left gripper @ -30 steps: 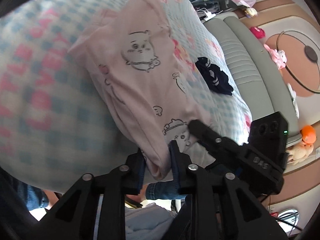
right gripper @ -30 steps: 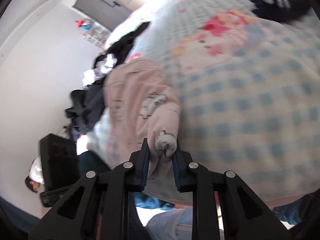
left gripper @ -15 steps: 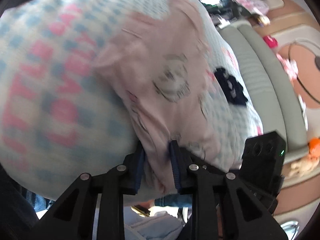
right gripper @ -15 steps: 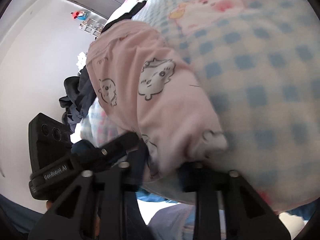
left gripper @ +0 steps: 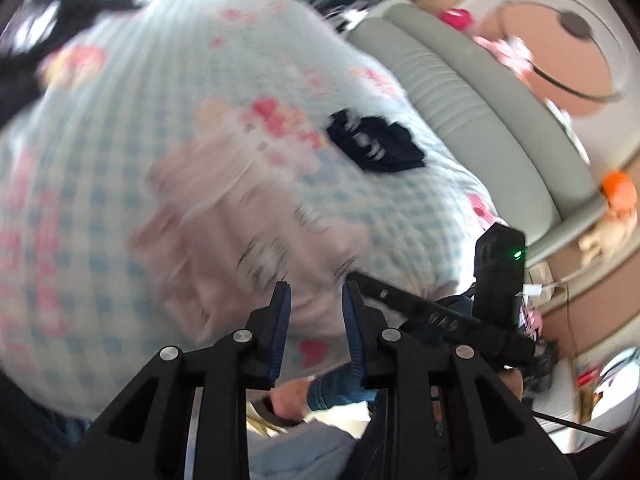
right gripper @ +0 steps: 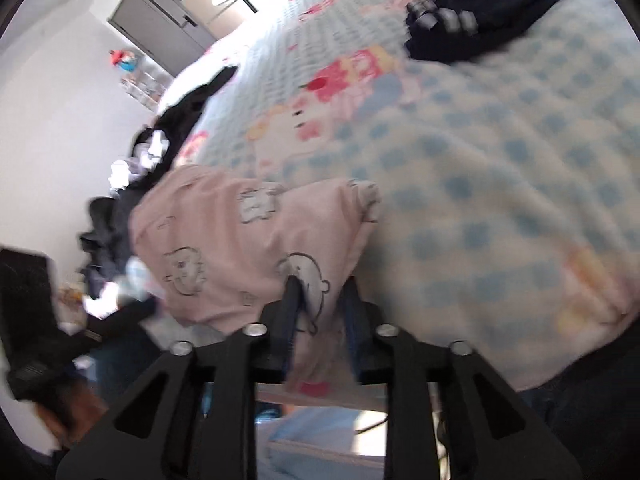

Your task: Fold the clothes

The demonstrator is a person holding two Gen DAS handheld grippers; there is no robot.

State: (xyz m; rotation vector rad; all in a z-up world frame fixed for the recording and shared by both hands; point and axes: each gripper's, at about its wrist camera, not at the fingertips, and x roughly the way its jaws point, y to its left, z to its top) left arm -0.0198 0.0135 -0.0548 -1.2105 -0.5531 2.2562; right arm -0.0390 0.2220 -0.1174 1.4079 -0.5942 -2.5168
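A pale pink garment with cartoon animal prints lies folded on the blue-checked bedspread near the bed's front edge. My left gripper is open, its jaws apart just in front of the garment's near edge, not clamping it. The view is motion-blurred. In the right wrist view the pink garment sits bunched at the bed edge. My right gripper holds its jaws apart with a fold of the garment between them; whether it grips the cloth is unclear.
A folded dark navy garment lies further back on the bed, also in the right wrist view. A pile of dark clothes sits at the bed's far side. A grey-green padded headboard runs along the right.
My left gripper has opened and let go of the pink garment, which now lies on the bed. The garment was carried forward and folded over. My right gripper's jaws have widened.
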